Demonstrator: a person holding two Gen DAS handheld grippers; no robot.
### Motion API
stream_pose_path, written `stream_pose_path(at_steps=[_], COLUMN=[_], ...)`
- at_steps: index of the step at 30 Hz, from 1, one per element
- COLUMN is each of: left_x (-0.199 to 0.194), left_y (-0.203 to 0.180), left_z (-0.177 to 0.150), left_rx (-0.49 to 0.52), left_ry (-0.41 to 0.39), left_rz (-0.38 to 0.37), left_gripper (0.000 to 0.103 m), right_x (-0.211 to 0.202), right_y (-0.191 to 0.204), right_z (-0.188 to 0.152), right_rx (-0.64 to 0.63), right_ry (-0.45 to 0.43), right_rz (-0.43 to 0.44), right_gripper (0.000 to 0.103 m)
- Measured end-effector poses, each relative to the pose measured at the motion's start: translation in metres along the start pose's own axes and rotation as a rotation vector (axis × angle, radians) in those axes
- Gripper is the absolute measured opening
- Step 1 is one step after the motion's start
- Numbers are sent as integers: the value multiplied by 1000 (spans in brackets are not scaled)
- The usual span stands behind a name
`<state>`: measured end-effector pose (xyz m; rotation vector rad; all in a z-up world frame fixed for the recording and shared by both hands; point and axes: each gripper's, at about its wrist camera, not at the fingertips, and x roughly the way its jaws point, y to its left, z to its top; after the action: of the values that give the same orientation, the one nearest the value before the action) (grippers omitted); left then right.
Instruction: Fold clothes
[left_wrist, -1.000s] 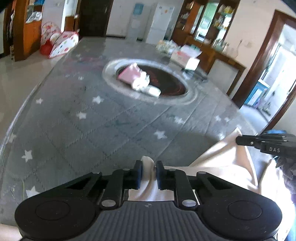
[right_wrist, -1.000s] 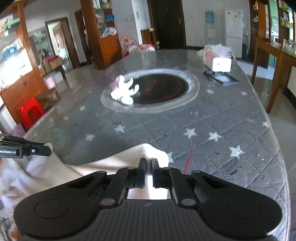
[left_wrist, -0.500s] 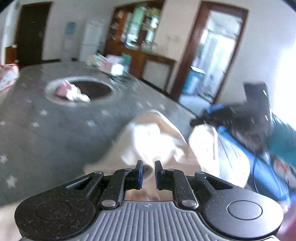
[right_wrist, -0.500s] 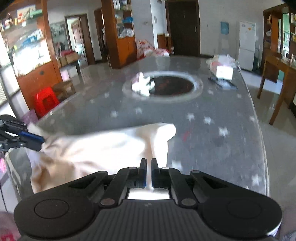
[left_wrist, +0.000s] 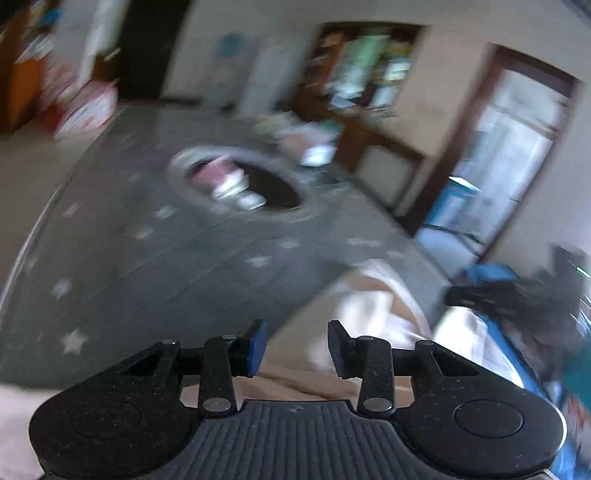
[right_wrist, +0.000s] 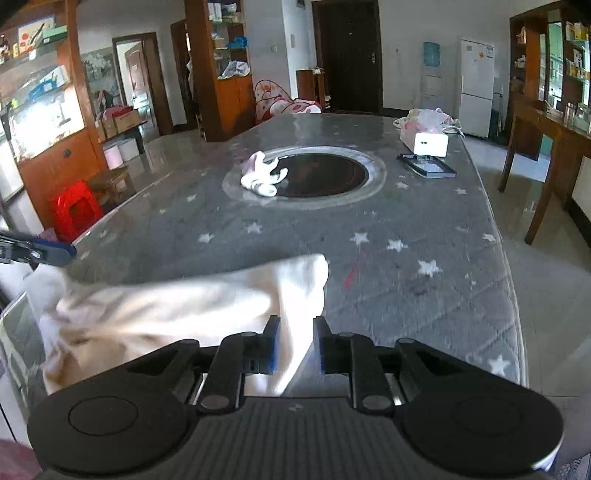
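A cream garment lies bunched at the near edge of the grey star-patterned table, one corner reaching out over the top. My right gripper is opening. A strip of the garment runs between its jaws, and the pads stand apart from it on the right side. My left gripper is opening too, its jaws set wide with the cream garment lying below and beyond them. That view is blurred. Each gripper shows in the other's view: the left gripper at the left edge, the right gripper at the right.
A round dark recess sits mid-table with a small pink and white bundle of cloth on its rim. A tissue box and a flat black tray lie at the far right. A red stool stands left of the table.
Both grippers were shut on the cream garment and now stand with jaws parted. The garment has been drawn toward the near edge. The left view has swung back toward the table.
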<state>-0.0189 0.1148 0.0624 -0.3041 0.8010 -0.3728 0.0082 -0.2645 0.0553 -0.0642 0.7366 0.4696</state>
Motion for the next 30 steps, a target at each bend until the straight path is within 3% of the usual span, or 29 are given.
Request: stream_pose_path(at_steps=[3, 6, 10, 13, 14, 20, 27, 28, 29, 30], left_x=[19, 32, 42, 46, 47, 40, 30, 30, 30, 31], left_y=[12, 14, 17, 17, 17, 4, -12, -15, -17, -19], left_z=[7, 7, 1, -2, -2, 7, 38, 43, 48, 53], left_rx=[-77, -78, -83, -70, -61, 32, 135, 151, 166, 185], left_ry=[78, 135, 196, 216, 216, 146, 9, -7, -20, -32], left_rz=[27, 39, 49, 22, 12, -5, 13, 20, 28, 37], left_gripper=[43, 51, 52, 45, 28, 13, 11, 11, 11, 11], right_x=[11, 23, 41, 53, 57, 75, 103, 106, 107, 108], right_y=[-4, -7, -12, -14, -15, -24, -29, -28, -26, -24], right_z=[10, 18, 23, 24, 24, 30, 35, 35, 35, 35], right_rx=[21, 37, 50, 64, 70, 143, 172, 170, 164, 157], right_ry=[-7, -1, 19, 34, 38, 48, 90, 99, 102, 100], right_rz=[-3, 6, 15, 17, 16, 40, 35, 37, 40, 43], right_gripper=[25, 27, 30, 31, 31, 32, 31, 25, 12, 7])
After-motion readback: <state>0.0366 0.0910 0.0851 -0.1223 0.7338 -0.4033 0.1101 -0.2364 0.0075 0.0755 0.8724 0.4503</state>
